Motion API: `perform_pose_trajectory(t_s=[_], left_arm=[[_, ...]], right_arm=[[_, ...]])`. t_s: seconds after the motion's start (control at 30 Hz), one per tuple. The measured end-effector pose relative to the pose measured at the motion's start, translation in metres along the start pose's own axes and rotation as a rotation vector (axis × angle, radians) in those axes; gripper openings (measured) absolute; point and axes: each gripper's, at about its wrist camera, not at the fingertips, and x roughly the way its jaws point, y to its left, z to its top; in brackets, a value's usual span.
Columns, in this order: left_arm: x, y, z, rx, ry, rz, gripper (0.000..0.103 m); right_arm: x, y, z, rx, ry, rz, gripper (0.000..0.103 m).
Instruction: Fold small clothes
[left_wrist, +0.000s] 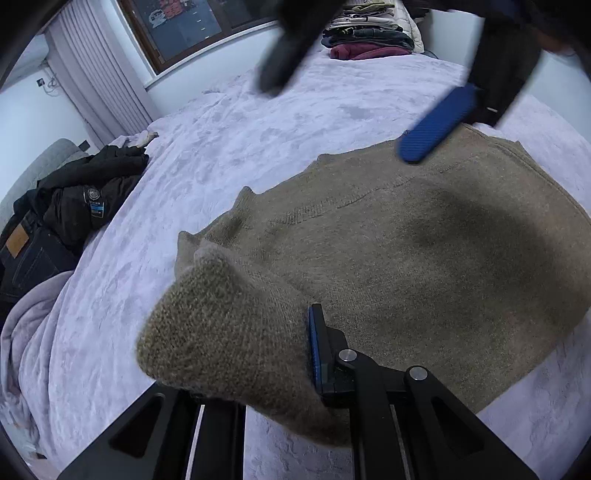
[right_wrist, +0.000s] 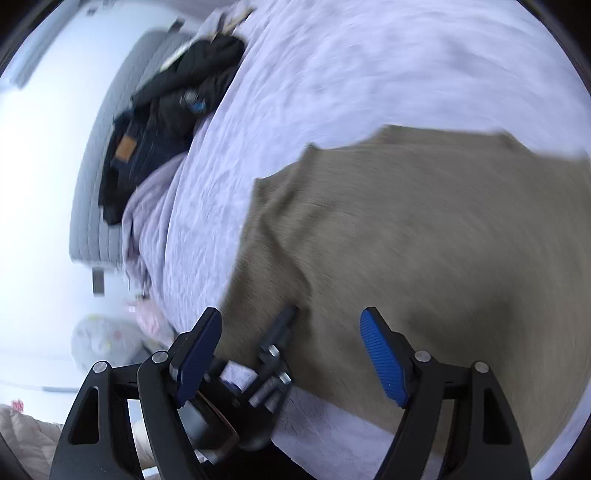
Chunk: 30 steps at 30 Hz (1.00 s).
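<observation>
A taupe-brown knitted sweater (left_wrist: 424, 258) lies spread flat on a pale lilac plush bedspread (left_wrist: 258, 140), its body filling the middle and right of the left wrist view. The left gripper (left_wrist: 277, 350) is clamped on a cuffed end of the sweater, probably a sleeve: the ribbed knit bunches up over the left side of the gripper and hides that finger completely, while the blue-padded right finger (left_wrist: 316, 350) presses against the fabric's edge. The pinched part is raised off the bedspread and hangs over the gripper, with the rest of the garment running away from it toward the upper right. The right gripper (right_wrist: 291, 350) hovers with its jaws spread wide and nothing between them; in its own view, which is blurred, the two blue ribbed pads (right_wrist: 384, 358) stand well apart, and the brown sweater lies below and beyond them, its near edge passing under the gap between the fingers. In the left wrist view the right gripper shows at the top, one blue pad just over the far edge of the sweater. At the far end of the bed stands a stack of folded clothes in dark and maroon colours (left_wrist: 369, 37). On the left edge of the bed lies a heap of dark garments, a black jacket and dark blue jeans with a tan leather patch (left_wrist: 66, 214).
</observation>
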Motion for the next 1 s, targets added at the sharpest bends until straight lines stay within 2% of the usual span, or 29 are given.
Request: perform_pose_trajectory(t_s=[0.13, 0.2, 0.3, 0.43, 0.53, 0.57, 0.6, 0.63, 0.67, 0.7, 0.8, 0.9, 1.0], left_arm=[[0.000, -0.004, -0.004, 0.027, -0.017, 0.008, 0.014], [0.000, -0.006, -0.006, 0.038, -0.027, 0.013, 0.014], [0.001, -0.004, -0.007, 0.033, -0.030, 0.009, 0.014], [0.002, -0.002, -0.010, 0.022, -0.029, 0.008, 0.014], [0.002, -0.002, -0.009, 0.023, -0.034, 0.011, 0.014], [0.002, 0.000, -0.008, 0.013, -0.030, 0.005, 0.014], [0.003, 0.002, -0.007, 0.002, -0.026, 0.001, 0.014], [0.003, 0.005, -0.007, -0.012, -0.019, -0.002, 0.014], [0.002, 0.009, -0.006, -0.028, -0.016, -0.012, 0.014], [0.000, 0.012, -0.005, -0.042, -0.020, -0.025, 0.014], [-0.015, 0.015, 0.003, -0.045, -0.063, -0.048, 0.014], [-0.035, 0.007, 0.016, -0.024, -0.113, -0.078, 0.014], [-0.056, -0.008, 0.033, 0.011, -0.169, -0.098, 0.014]], right_arm=[[0.058, 0.044, 0.049, -0.105, 0.182, -0.081, 0.082], [0.089, 0.058, 0.060, -0.137, 0.286, -0.087, 0.082], [0.138, 0.081, 0.071, -0.215, 0.415, -0.186, 0.082], [0.185, 0.098, 0.077, -0.327, 0.506, -0.369, 0.082], [0.208, 0.099, 0.081, -0.350, 0.545, -0.444, 0.082], [0.211, 0.096, 0.081, -0.356, 0.544, -0.464, 0.081], [0.212, 0.095, 0.081, -0.366, 0.537, -0.486, 0.075], [0.211, 0.093, 0.081, -0.385, 0.521, -0.510, 0.038], [0.206, 0.091, 0.081, -0.399, 0.504, -0.523, 0.015], [0.198, 0.086, 0.082, -0.390, 0.479, -0.501, 0.015], [0.152, 0.069, 0.084, -0.322, 0.354, -0.337, 0.015], [0.095, 0.052, 0.074, -0.270, 0.218, -0.179, 0.015], [0.046, 0.038, 0.064, -0.224, 0.093, -0.063, 0.015]])
